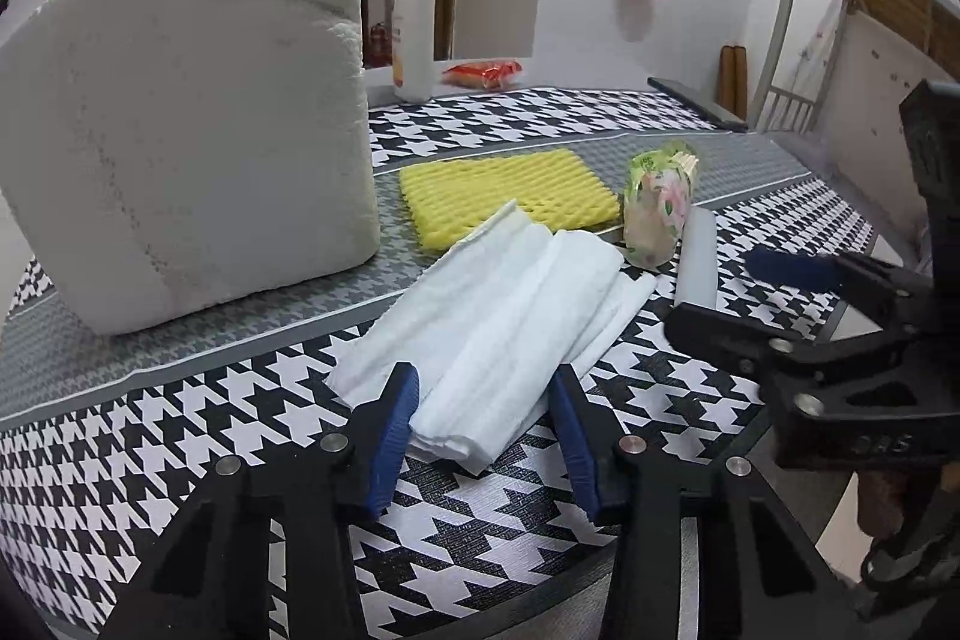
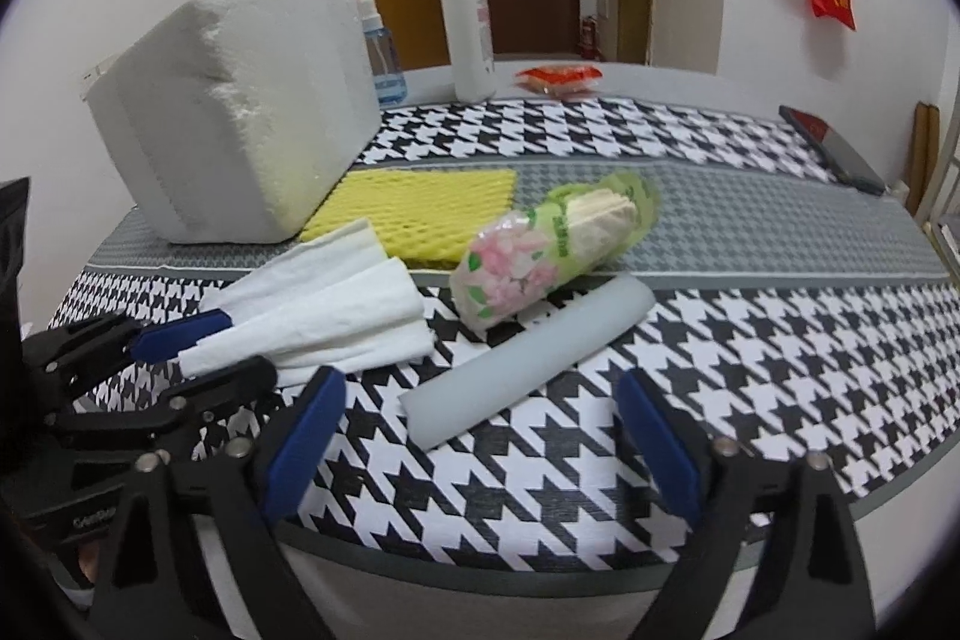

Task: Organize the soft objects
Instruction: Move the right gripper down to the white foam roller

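**White cloth between the left tongs, grey strip waiting on the right**

White folded cloth (image 1: 504, 304) lies on the houndstooth table cover (image 1: 480, 538), its near end between the blue pads (image 1: 396, 424) of the left gripper (image 1: 489, 430). One pad touches the cloth edge; the other stands just clear, so the tongs are half-narrowed and not yet pinching. To do this well, I would bite over all the layers at once and low to the table, so no fold slips out.

The right gripper (image 2: 486, 436) is wide and holds nothing, with the grey foam strip (image 2: 528, 358) just ahead of it.

The left view shows the pad gap at the cloth. The right view alone shows a small blue bottle (image 2: 384, 58) behind the white foam block (image 2: 240, 100), and the flowered packet (image 2: 540, 250) resting against the strip, near the yellow mesh pad (image 2: 420, 202).
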Demonstrator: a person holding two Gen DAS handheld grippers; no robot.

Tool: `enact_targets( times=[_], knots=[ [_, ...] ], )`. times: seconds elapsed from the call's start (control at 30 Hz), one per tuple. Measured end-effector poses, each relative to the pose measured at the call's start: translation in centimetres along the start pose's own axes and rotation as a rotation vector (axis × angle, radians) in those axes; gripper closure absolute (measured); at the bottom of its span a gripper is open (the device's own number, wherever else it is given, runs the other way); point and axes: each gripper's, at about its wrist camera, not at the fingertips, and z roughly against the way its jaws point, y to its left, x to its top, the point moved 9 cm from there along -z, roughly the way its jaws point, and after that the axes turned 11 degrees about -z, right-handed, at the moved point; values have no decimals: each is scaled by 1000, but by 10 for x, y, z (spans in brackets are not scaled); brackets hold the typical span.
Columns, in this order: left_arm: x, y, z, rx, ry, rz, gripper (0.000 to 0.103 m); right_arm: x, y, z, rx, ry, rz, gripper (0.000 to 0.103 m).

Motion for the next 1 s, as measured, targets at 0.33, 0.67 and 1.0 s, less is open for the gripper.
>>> enact_targets(
  times=[0.33,0.67,1.0],
  knots=[
    [0,2,2,-27,-10,18,56,-2,1,-1,-95,-19,10,43],
    [0,2,2,-30,-12,22,56,-8,-12,16,-69,21,-23,64],
    [0,1,2,-28,-11,20,56,1,-59,45,-196,-49,-94,64]
  ],
)
